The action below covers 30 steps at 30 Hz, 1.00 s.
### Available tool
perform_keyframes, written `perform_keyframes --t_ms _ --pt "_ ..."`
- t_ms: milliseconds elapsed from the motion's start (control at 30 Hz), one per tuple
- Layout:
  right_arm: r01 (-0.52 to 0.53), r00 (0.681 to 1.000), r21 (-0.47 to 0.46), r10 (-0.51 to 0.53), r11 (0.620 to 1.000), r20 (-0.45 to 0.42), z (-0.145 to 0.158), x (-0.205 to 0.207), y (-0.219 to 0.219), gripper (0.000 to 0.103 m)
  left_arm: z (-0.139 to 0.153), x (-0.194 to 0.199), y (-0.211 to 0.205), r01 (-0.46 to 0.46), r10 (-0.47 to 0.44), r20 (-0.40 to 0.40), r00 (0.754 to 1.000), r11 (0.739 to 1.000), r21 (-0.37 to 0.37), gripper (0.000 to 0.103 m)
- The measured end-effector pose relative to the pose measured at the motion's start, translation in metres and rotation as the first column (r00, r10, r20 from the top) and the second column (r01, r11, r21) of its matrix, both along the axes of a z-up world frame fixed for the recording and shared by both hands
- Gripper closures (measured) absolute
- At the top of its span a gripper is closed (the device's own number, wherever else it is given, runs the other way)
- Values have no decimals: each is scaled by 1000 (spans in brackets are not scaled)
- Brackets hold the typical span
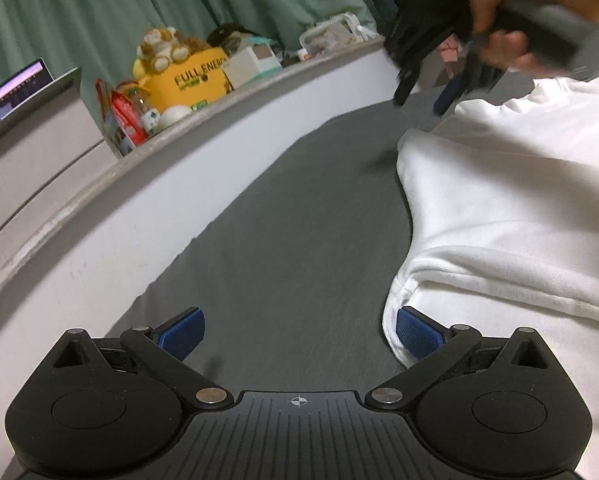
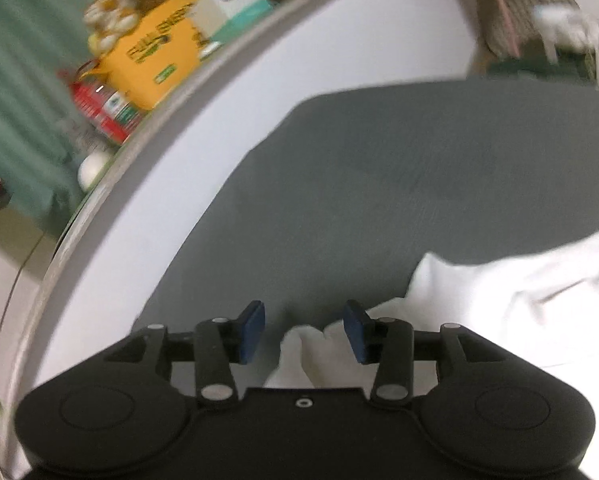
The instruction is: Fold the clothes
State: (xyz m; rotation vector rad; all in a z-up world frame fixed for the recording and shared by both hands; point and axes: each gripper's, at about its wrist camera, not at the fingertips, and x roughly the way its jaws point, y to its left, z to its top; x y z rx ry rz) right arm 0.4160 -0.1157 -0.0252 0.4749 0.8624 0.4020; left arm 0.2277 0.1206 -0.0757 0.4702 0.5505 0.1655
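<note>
Grey sheet [image 1: 283, 216] covered the bed surface in both views, bordered by a pale wall [image 1: 147, 216] with a cluttered ledge [image 1: 99, 168] above. White garment [image 1: 511, 200] lay bunched on the sheet, to the right in each view.

Left wrist view alone showed the right gripper [image 1: 427, 92] from outside, held in a hand [image 1: 503, 28] above the garment's far edge; also a laptop screen [image 1: 11, 96] and a plush toy [image 1: 163, 46]. Right wrist view was motion-blurred.

Left gripper [image 1: 299, 332]: fingers spread wide, nothing between them, right pad [image 1: 417, 330] against the garment's near edge. Right gripper [image 2: 304, 330]: fingers apart, a fold of the garment [image 2: 299, 356] lying between them, not pinched.

Yellow box [image 2: 155, 56] sat on the ledge.
</note>
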Motion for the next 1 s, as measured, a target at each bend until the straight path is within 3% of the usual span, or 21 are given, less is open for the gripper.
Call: perform_keyframes --t_ms 133,267,433,500,567,633,767,867,967,1000 --pt "-109 993 -51 111 993 32 6 -57 -1 60 20 -5 11 -81 82 75 994 996 -21 0" --pt "-168 985 -135 171 977 15 -8 -145 0 60 41 -13 31 -122 152 138 979 971 -205 0" --pt "-178 977 -332 207 926 54 -41 -222 5 57 48 -19 30 -96 140 98 985 926 -364 0" --pt "-175 974 -402 217 899 62 -35 -235 12 58 50 -25 21 -78 120 83 989 914 -398 0" --pt "-122 973 -396 188 910 131 -22 -250 10 55 55 -34 10 -68 105 62 993 900 -430 0" --pt "-84 970 -393 166 915 177 -15 -269 7 37 61 -46 -2 -62 91 40 995 884 -463 0" --pt "-118 980 -529 185 841 75 -32 -278 20 37 73 -78 -19 -85 103 2 995 827 -556 0" --pt "-63 985 -483 132 873 111 -12 -301 4 38 75 -105 -26 -109 128 -14 992 776 -621 0" --pt "81 986 -406 -14 910 167 40 -328 -16 30 64 -126 -32 -140 154 -31 988 776 -615 0" --pt "131 982 -389 -65 912 178 61 -334 -19 21 59 -131 -33 -155 166 -40 985 773 -615 0"
